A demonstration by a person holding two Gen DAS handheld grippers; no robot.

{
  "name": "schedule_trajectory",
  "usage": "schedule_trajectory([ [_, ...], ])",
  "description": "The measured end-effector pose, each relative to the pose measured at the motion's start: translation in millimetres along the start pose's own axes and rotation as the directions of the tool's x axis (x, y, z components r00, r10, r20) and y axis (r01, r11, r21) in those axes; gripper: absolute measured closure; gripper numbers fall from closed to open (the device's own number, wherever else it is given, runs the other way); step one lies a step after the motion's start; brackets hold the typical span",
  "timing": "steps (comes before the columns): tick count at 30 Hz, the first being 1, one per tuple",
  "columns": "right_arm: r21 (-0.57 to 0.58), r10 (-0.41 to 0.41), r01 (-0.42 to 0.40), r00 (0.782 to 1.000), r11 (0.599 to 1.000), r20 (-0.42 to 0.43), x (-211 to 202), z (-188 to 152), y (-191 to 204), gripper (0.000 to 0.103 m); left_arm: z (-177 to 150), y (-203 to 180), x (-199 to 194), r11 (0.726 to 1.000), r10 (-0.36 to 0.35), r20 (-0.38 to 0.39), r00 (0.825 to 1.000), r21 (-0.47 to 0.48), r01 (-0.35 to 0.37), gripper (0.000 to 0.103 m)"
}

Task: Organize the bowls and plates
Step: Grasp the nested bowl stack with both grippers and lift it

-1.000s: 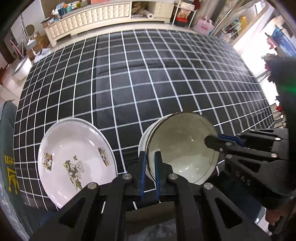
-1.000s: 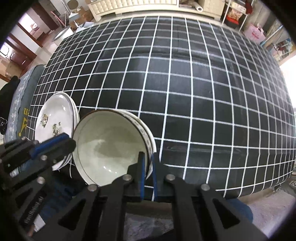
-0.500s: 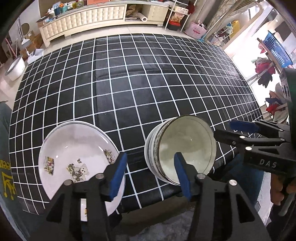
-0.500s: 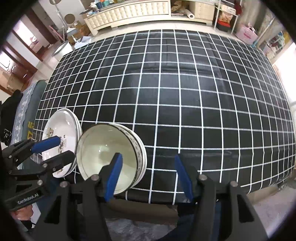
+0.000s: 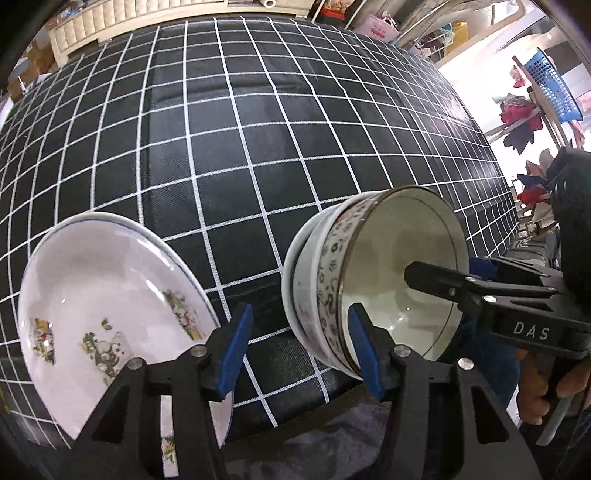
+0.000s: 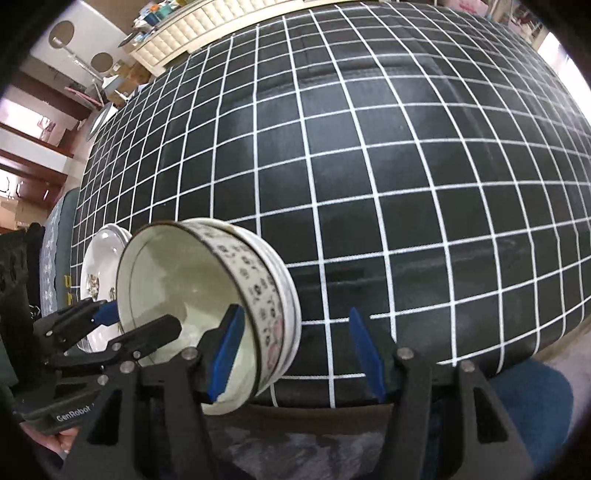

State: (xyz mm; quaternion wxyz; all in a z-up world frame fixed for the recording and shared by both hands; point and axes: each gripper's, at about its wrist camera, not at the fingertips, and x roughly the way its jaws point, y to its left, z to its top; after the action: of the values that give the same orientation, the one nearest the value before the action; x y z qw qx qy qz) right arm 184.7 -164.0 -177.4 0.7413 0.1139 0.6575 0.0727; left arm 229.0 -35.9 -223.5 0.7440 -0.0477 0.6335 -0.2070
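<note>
We note a stack of bowls [image 5: 373,280] at the near edge of the table [image 5: 258,129], which is covered in a black cloth with a white grid. The top bowl has a patterned band round its outer wall and a dark line at the rim; at least one plainer white bowl sits beneath it. To the left of the stack, apart from it, lies a stack of plates [image 5: 107,310] printed with small bear and flower motifs, also at the near edge.

Left gripper [image 5: 301,347]: jaws apart, nothing clamped. Its right blue pad sits just at the near left rim of the bowl stack (we cannot tell whether it touches), and its left pad hangs over the near right edge of the plates. Between the pads we see only bare cloth.

Right gripper [image 6: 295,350]: jaws likewise apart, holding nothing. Its left pad lies over the near right wall of the top bowl; its right pad is over bare cloth, well clear of the crockery.

Each gripper appears in the other's view, flanking the bowls, and a hand [image 5: 543,384] shows at the right gripper's handle. Far beyond the table stands a cream tufted cabinet [image 5: 147,18].
</note>
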Motion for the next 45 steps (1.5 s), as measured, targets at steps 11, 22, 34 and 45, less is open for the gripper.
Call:
schedule_trajectory([
  [11,0.073,0.086,-0.084,0.996,0.994,-0.02,11,1,-12,0.04,2,8,8,0.999,-0.038,-0.022,0.999,-0.012,0.038,0.056],
  [22,0.14,0.224,-0.217,0.974,0.966,-0.036,17,-6,-22,0.047,1,13,7,0.997,-0.073,-0.014,0.997,-0.003,0.073,0.066],
  [34,0.167,0.163,-0.155,0.986,0.974,-0.035,16,-10,-3,0.048,-3,-10,8,0.999,0.04,0.039,0.998,0.025,-0.041,0.072],
  [45,0.106,0.153,-0.154,0.988,0.982,0.011,-5,-7,19,0.049,-3,-13,-17,0.999,0.046,0.089,0.995,0.009,-0.046,0.074],
])
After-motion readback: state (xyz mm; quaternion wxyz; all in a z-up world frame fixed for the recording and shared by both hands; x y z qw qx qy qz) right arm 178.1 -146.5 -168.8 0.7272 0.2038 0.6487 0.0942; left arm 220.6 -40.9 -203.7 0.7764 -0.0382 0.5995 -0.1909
